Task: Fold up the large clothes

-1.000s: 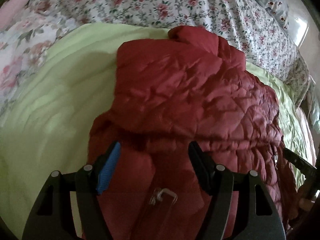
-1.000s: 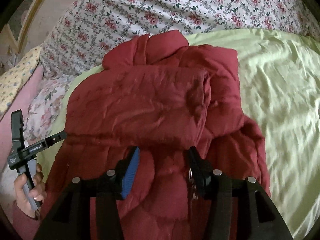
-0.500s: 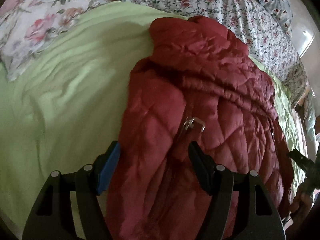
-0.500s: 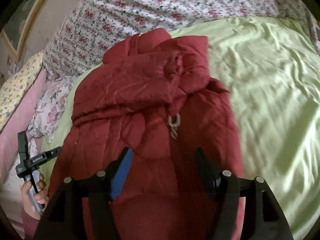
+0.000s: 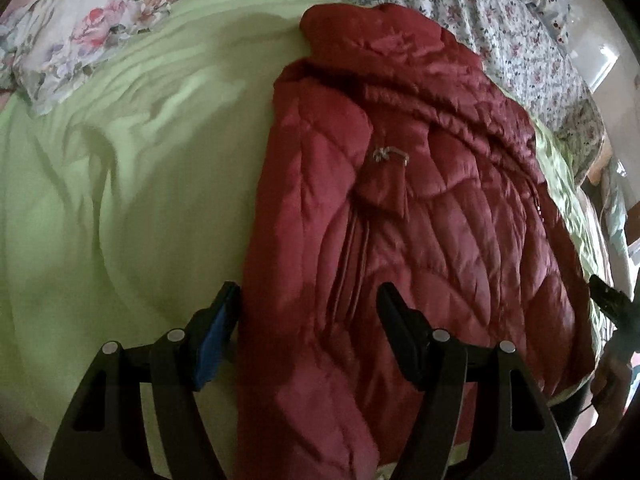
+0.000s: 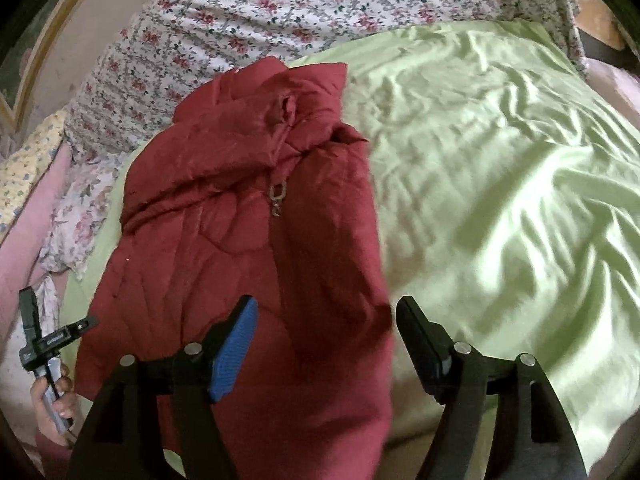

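A red quilted jacket (image 5: 420,208) lies on the light green bedspread (image 5: 132,184), folded lengthwise into a narrow strip, with a metal zipper pull (image 5: 384,155) on top. It also shows in the right wrist view (image 6: 248,248). My left gripper (image 5: 308,312) is open and empty above the jacket's near left edge. My right gripper (image 6: 324,320) is open and empty above the jacket's near right edge. The left hand and its gripper handle (image 6: 44,344) show at the left of the right wrist view.
A floral sheet (image 6: 280,12) covers the far side of the bed. A floral pillow (image 5: 80,20) lies at the far left. The green bedspread (image 6: 500,184) spreads wide to the right of the jacket. The bed's near edge runs just under both grippers.
Both grippers have pulled back toward the near edge and apart. The jacket's side panels now lie folded inward, so it is narrower than a second ago. Both grippers stay open.
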`<move>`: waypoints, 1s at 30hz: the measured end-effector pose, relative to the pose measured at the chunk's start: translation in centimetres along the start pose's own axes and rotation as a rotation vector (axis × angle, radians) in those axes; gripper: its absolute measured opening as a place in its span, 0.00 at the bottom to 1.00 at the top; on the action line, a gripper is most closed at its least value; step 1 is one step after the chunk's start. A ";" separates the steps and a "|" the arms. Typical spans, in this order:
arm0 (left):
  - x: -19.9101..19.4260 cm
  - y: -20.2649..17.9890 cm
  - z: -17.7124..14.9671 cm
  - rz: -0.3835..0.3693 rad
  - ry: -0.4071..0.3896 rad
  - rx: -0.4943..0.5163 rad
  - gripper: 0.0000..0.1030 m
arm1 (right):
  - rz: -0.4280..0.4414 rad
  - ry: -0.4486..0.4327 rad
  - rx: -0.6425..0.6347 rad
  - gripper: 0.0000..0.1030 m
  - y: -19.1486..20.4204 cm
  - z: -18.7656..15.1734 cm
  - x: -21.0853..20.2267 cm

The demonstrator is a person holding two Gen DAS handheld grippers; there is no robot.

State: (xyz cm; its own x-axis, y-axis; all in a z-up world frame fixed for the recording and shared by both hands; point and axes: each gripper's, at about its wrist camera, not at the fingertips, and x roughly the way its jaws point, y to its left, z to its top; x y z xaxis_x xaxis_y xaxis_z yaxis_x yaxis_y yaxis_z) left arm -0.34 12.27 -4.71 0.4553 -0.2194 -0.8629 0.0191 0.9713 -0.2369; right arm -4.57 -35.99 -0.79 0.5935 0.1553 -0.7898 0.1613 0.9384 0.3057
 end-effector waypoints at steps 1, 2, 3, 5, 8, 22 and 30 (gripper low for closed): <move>0.0 0.1 -0.3 0.001 0.003 0.000 0.68 | -0.002 0.000 0.004 0.72 -0.2 -0.2 -0.2; 0.0 0.2 -0.7 0.003 0.008 -0.001 0.68 | -0.004 0.006 0.010 0.72 -0.4 -0.4 -0.2; 0.0 0.4 -1.0 0.006 0.013 -0.004 0.68 | -0.008 0.014 0.017 0.73 -0.6 -0.7 -0.1; 0.1 0.6 -1.6 0.005 0.021 -0.008 0.68 | -0.008 0.032 0.025 0.73 -0.8 -1.2 0.2; 0.0 0.9 -2.3 -0.007 0.023 -0.017 0.68 | 0.024 0.068 0.033 0.73 -0.5 -2.1 0.9; 0.0 0.5 -4.5 -0.028 0.052 0.037 0.68 | 0.007 0.145 -0.101 0.65 1.3 -5.4 0.7; 0.1 -0.3 -5.4 -0.040 0.055 0.084 0.68 | 0.017 0.147 -0.118 0.61 1.8 -5.9 0.7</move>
State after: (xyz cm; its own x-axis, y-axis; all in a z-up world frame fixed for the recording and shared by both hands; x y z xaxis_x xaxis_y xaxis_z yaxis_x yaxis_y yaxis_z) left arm -5.11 11.44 -7.11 0.4032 -0.2603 -0.8773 0.1115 0.9655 -0.2352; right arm -8.51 -32.39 -3.87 0.4720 0.2069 -0.8570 0.0536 0.9635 0.2621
